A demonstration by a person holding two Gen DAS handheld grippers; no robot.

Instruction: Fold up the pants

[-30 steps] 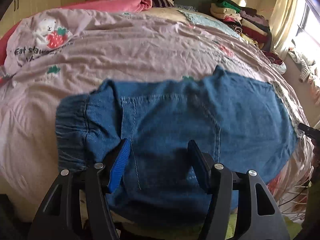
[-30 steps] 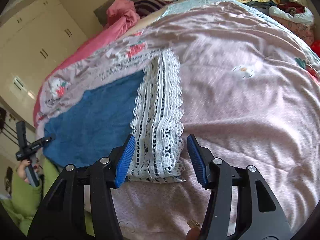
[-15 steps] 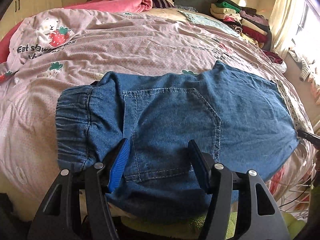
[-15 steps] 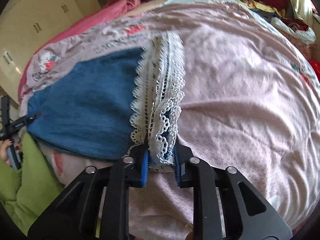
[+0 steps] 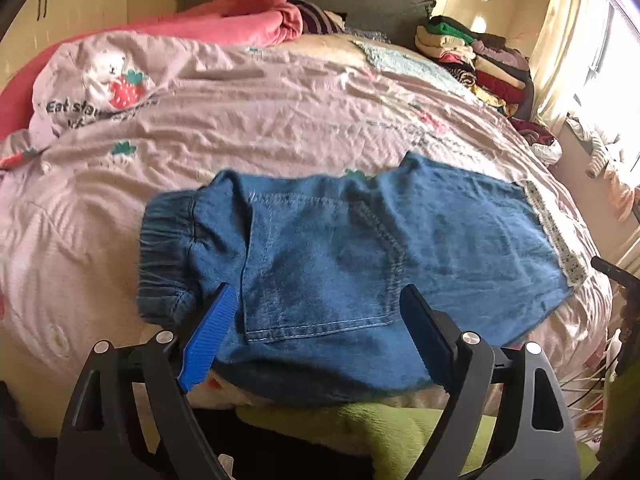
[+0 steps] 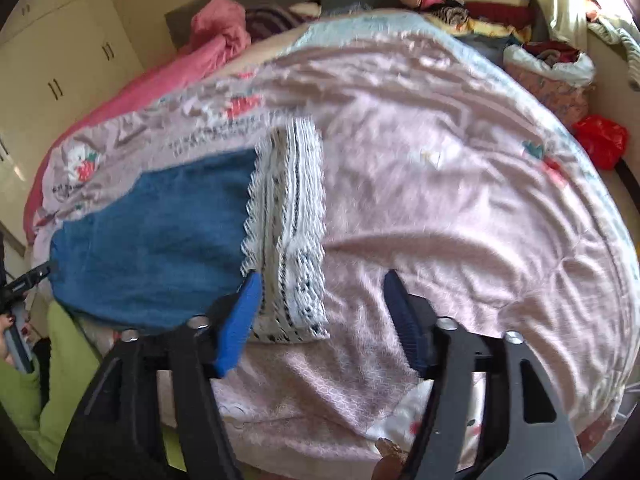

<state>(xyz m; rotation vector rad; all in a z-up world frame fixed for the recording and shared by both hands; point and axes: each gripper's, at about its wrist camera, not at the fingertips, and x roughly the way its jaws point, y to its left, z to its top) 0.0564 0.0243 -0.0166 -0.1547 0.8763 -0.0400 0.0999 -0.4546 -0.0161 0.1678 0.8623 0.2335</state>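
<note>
At the bottom of the left wrist view the left tool [image 5: 316, 322] stands wide open, its blue pad [image 5: 206, 340] low and left of centre, its dark pad low and right, both above the near edge of the pants [image 5: 360, 256] and closed on nothing. The pants, blue denim, lie flat across the middle of the frame on the pink bed cover [image 5: 240, 120], elastic waistband [image 5: 162, 256] at the left, back pocket in the centre, white lace hem [image 5: 560, 240] at the right. Further up, a pink blanket [image 5: 256, 20] lies top centre and a pile of folded clothes [image 5: 476, 60] upper right.

In the right wrist view the right tool [image 6: 322, 308] is also spread open at the bottom of the frame. Its blue pad sits at the near left corner of the lace hem [image 6: 292, 232]; whether it touches is unclear. The denim runs off to the left. A red bag [image 6: 600, 140] sits at the right edge, white cupboards [image 6: 60, 64] at upper left.
</note>
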